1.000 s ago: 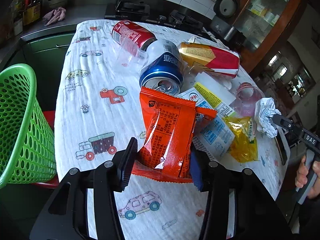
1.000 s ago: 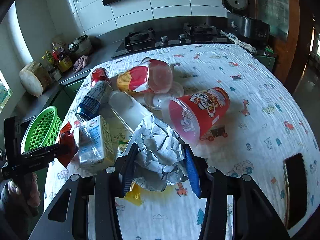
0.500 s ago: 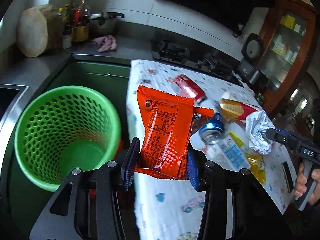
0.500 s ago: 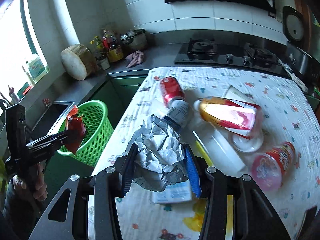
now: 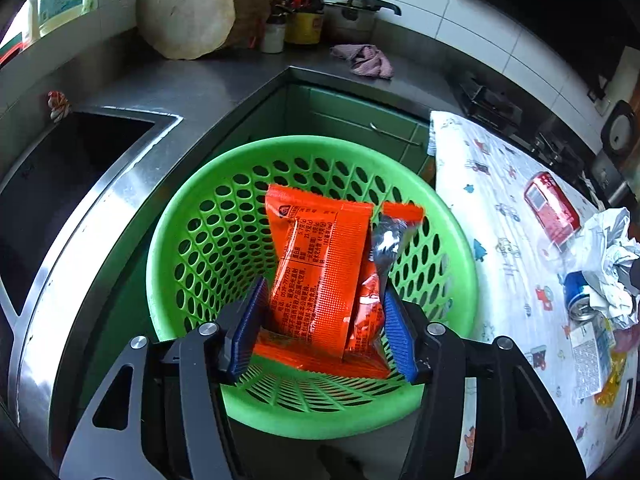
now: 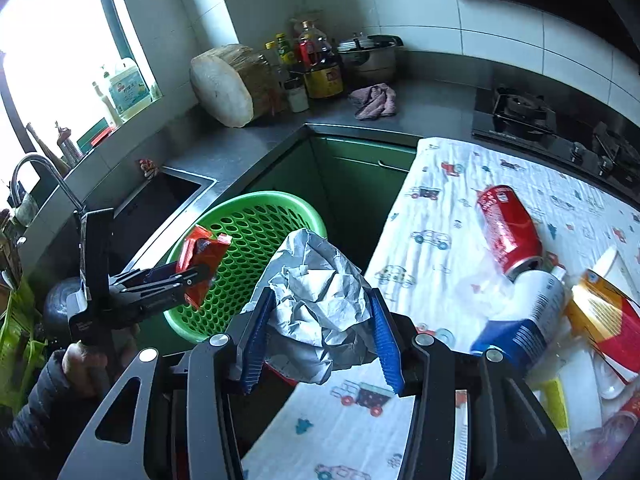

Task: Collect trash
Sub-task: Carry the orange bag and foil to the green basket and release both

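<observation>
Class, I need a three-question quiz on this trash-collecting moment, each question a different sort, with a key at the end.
1. True or false: the orange snack wrapper between the left gripper's fingers hangs over the green basket.
2. Multiple choice: what is the right gripper clamped on? A) a red can B) a ball of crumpled paper C) a pink cloth
3. Fill in: the red can lies on its ____ on the printed tablecloth.

Key
1. True. The left jaws are opening with the wrapper between them, right above the basket's mouth.
2. B, the crumpled paper.
3. Side.
</observation>
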{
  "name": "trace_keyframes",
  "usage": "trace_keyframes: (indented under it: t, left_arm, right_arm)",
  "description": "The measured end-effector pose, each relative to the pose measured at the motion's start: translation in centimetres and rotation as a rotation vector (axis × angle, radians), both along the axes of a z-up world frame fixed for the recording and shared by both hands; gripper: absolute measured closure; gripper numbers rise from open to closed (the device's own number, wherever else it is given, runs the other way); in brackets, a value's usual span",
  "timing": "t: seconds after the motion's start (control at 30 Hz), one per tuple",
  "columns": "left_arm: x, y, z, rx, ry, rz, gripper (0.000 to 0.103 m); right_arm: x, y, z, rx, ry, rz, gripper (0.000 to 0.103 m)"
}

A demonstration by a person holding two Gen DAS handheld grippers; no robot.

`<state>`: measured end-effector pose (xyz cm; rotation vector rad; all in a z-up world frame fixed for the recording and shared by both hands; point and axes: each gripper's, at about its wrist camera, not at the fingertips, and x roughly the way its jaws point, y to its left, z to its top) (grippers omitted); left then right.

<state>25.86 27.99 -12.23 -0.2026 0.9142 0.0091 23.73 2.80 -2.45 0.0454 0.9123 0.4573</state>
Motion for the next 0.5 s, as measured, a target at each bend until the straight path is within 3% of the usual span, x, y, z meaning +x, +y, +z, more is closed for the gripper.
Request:
trace_keyframes:
  t: [0.1,0.37,0.5]
  left_arm:
    - [-0.4,0.6,-0.2,-0.005,-0.011,0.012,0.035]
    - [-2.8,1.8,0.5,-0.004,-0.05,0.029,0.027]
    - [-4.4,2.6,0.9,0.006,-0.062,0.047,0.025]
  right_arm:
    - [1.7,2.8,-0.9,-0.003,0.02,0.028,0.056]
    - [5.2,8.9,-3.1,0.018,0.081,0.077,0.051]
    - [6.2,11.3,-4.1,0.02,0.101,0.095,0.036]
